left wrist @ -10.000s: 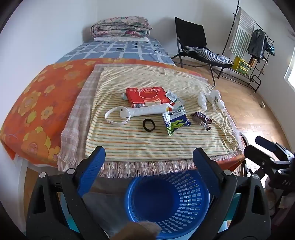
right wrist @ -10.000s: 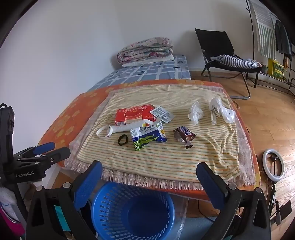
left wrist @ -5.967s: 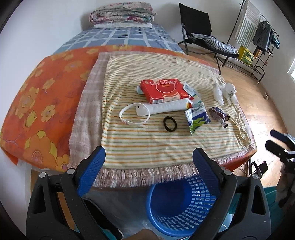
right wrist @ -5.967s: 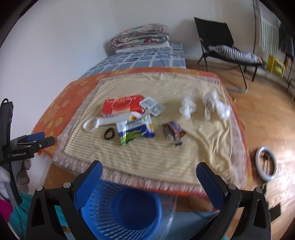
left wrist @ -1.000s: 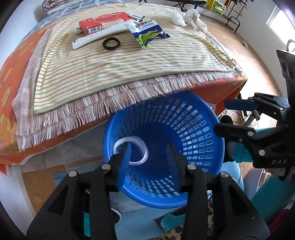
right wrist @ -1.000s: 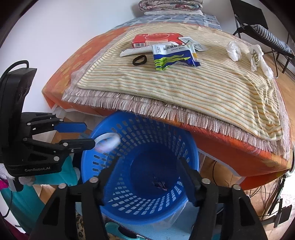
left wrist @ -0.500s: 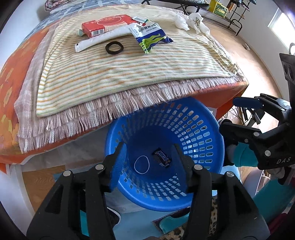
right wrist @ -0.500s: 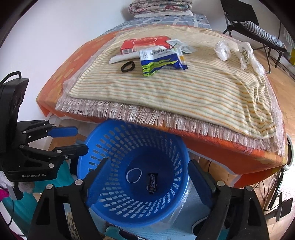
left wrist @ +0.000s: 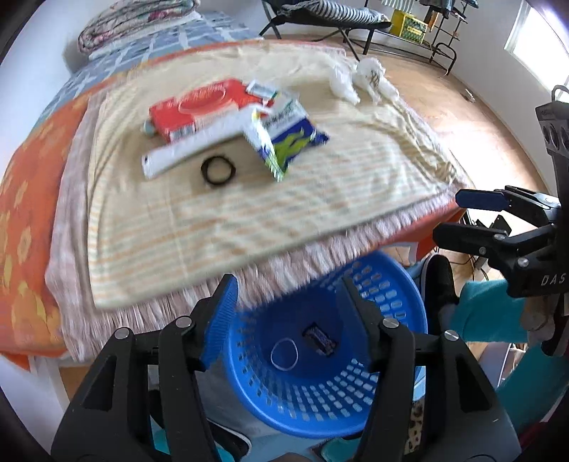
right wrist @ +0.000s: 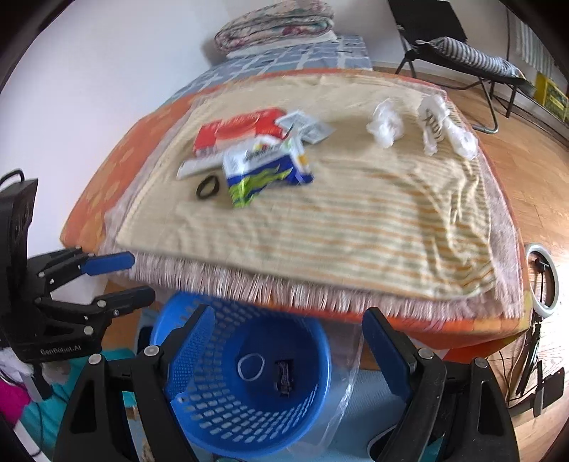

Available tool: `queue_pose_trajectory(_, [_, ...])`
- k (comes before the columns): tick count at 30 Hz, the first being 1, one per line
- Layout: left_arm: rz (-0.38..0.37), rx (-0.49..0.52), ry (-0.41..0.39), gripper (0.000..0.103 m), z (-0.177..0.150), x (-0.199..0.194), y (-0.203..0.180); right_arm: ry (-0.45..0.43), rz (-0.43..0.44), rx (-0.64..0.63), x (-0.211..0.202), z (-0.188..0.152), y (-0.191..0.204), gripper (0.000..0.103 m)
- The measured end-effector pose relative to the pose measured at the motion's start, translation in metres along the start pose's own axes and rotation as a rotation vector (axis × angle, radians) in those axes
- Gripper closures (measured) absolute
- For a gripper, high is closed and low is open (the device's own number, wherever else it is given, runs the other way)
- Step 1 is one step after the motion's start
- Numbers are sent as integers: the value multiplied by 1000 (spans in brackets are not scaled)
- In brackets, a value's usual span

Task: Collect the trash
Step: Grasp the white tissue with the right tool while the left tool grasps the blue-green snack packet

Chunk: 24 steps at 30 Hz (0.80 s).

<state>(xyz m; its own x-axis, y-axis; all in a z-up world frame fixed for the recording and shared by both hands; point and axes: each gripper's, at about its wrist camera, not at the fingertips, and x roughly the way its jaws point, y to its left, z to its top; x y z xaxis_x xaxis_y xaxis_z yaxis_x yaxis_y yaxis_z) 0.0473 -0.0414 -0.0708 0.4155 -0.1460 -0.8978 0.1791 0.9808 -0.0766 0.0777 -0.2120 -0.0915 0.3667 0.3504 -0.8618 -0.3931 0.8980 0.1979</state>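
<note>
bed (right wrist: 106, 199) | striped cloth (right wrist: 355, 220) | on it: red box (right wrist: 238, 129), black ring (right wrist: 207, 187)

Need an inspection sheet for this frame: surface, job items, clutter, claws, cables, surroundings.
Surface: striped fringed cloth over orange floral bedding.
Job's things: blue plastic mesh basket on the floor holds a white ring and a dark candy wrapper; red carton, blue-green snack packet, white tube, crumpled white plastic on cloth.
Clutter: black hair tie.
Claws: left claw opening, empty; right claw open, empty.
Cables: dark cords on the floor, right.
Surroundings: black folding chair, folded quilt.
</note>
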Motion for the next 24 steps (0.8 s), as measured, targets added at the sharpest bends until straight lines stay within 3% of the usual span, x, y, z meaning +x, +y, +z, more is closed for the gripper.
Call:
queue_pose_trajectory(4, [-10, 13, -27, 43, 25, 0, 0, -25, -1, 7, -8, 21, -4, 16])
queue_pose_trajectory(8, [-28, 28, -44, 35, 46, 5, -1, -54, -16, -14, -14, 44, -9, 16])
queue_pose_trajectory(18, [-56, 45, -48, 35, 93, 30, 0, -113, -21, 5, -15, 94, -41, 16])
queue_pose_trajectory(24, [-56, 56, -53, 35, 117, 48, -1, -128, 6, 79, -10, 117, -68, 16])
